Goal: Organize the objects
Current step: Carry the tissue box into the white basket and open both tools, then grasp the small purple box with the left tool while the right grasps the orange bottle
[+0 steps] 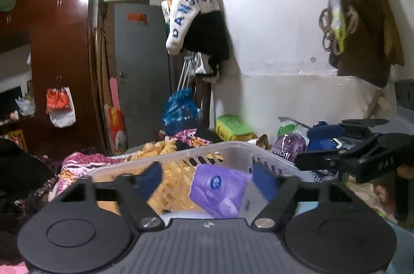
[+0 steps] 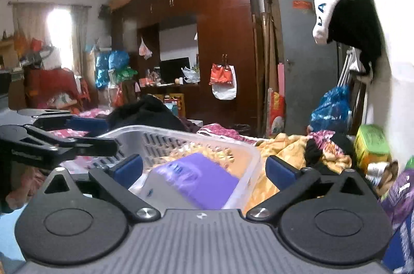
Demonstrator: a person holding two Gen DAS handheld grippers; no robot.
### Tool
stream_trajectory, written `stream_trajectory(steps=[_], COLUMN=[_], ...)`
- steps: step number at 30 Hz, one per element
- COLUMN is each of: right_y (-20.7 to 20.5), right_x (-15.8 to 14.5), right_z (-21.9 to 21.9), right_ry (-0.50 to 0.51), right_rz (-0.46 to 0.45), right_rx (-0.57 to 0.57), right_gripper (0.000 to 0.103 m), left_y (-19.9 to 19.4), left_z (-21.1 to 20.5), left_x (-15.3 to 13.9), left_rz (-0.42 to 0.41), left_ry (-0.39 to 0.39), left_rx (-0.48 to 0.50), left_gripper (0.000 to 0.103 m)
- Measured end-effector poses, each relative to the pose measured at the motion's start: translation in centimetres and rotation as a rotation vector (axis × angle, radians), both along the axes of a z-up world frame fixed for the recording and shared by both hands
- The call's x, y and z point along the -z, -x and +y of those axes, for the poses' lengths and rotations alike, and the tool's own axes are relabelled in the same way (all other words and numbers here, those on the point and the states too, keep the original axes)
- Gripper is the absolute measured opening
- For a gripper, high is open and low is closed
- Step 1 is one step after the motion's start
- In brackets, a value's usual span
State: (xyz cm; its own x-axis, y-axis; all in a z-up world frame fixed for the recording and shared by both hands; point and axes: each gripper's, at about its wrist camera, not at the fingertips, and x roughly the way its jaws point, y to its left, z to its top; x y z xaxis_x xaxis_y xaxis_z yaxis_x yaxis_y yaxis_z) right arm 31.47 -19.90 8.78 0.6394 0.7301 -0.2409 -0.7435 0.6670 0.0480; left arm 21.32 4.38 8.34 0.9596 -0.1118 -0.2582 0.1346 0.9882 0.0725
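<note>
A clear plastic basket (image 1: 233, 145) stands on the bed, and it also shows in the right wrist view (image 2: 243, 144). A purple packet (image 1: 220, 187) lies inside it, tilted against the near wall; it shows flatter in the right wrist view (image 2: 201, 180). My left gripper (image 1: 207, 177) is open, its blue pads on either side of the packet over the basket. My right gripper (image 2: 204, 166) is open, its pads astride the basket's right rim. Each gripper shows in the other's view: the right gripper (image 1: 362, 157) and the left gripper (image 2: 64, 136).
A yellow patterned blanket (image 2: 284, 147) covers the bed under the basket. A purple bag (image 1: 289, 147), a green box (image 1: 233, 126) and a blue plastic bag (image 1: 181, 110) lie by the white wall. A brown wardrobe (image 2: 220, 41) and a grey door (image 1: 142, 66) stand beyond.
</note>
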Motion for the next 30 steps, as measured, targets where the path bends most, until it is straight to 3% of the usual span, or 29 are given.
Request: stream_trajectory(steps=[3, 7, 10, 14, 17, 23, 30], right_y=[3.8, 8.1, 10.4, 11.5, 10.9, 10.6, 10.6], right_x=[1.9, 6.3, 8.1, 8.9, 9.2, 9.1, 9.9], right_z=[-2.1, -4.4, -4.5, -3.1, -1.8, -1.4, -2.0], right_ry=[-0.003, -0.055, -0.049, -0.01, 0.043, 0.049, 0.011], right_rz=[0.003, 0.098, 0.076, 0.058, 0.051, 0.024, 0.077], right_rx=[0.051, -0.002, -0.023, -0.046, -0.026, 0.011, -0.039], right_gripper=[0.103, 0.103, 0.103, 0.103, 0.103, 0.103, 0.103], left_y=[3.9, 8.8, 10.8, 9.6, 8.1, 7.0, 5.9], left_z=[-0.7, -1.2, -1.1, -1.2, -0.4, 0.1, -0.5], left_x=[1.4, 5.2, 7.8, 9.7, 10.2, 11.0, 11.4], left_rz=[0.006, 0.041, 0.087, 0.149, 0.184, 0.225, 0.28], left_ry=[-0.017, -0.016, 0.021, 0.016, 0.054, 0.065, 0.03], left_rx=[-0.011, -0.107, -0.146, -0.181, -0.192, -0.204, -0.233], left_gripper=[0.086, 0.086, 0.086, 0.086, 0.086, 0.086, 0.086])
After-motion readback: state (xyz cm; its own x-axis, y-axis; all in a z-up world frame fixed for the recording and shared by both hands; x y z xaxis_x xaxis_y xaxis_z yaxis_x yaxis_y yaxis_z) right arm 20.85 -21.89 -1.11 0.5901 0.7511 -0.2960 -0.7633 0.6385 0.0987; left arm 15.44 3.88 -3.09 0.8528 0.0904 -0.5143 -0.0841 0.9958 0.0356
